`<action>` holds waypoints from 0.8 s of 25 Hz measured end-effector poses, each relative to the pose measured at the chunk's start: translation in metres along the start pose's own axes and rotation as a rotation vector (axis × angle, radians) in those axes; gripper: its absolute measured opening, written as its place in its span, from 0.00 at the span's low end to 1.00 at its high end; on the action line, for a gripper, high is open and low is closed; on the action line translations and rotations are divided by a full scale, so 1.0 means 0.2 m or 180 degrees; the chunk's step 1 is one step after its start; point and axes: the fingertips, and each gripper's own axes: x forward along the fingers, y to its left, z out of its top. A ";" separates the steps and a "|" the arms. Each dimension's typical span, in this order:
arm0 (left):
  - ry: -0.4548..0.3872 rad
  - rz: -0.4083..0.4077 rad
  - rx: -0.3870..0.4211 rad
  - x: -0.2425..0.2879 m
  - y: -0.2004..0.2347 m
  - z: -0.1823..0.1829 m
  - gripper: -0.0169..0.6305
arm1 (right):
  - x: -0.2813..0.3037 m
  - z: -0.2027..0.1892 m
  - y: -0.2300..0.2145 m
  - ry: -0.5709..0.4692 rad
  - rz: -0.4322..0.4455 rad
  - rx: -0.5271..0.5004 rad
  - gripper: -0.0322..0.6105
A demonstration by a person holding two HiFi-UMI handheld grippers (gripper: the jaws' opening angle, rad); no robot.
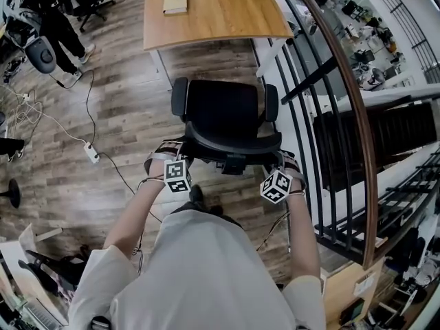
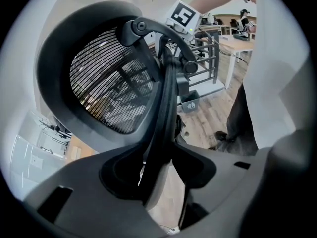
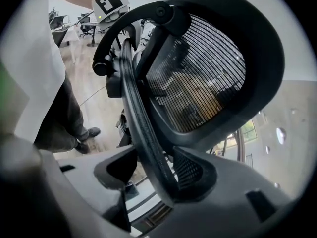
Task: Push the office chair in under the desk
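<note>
Clamped the left gripper (image 1: 167, 155) on the left rim of the backrest (image 1: 234, 145) and the right gripper (image 1: 284, 162) on the right rim. Showed fairly wide jaws in both gripper views, with the rim pinched between the pads. Gripped the office chair (image 1: 223, 108) from the side away from the desk (image 1: 213, 19). Found it parked short of the desk, seat front just shy of the desk's near edge, with nothing tucked under yet. Looked roughly lined up with the desk's right half. Called, by the look of it, for an even push from both rims, straight at the desk, so as not to swivel the seat. Worth minding the armrests (image 1: 179, 96) against the desktop, and the railing (image 1: 323, 74) running close by the desk's right end. Spotted a floor cable (image 1: 88, 108) well left of the desk's near corner, probably clear of the chair's path.
</note>
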 end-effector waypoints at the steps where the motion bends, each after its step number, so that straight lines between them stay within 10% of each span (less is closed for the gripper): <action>1: -0.0007 -0.0004 0.0006 0.01 0.02 -0.01 0.30 | 0.01 0.01 -0.02 0.0003 -0.0018 0.0004 0.38; 20: -0.0031 0.0024 0.0070 0.12 0.27 -0.04 0.30 | 0.16 0.09 -0.28 0.0046 -0.0137 0.0028 0.40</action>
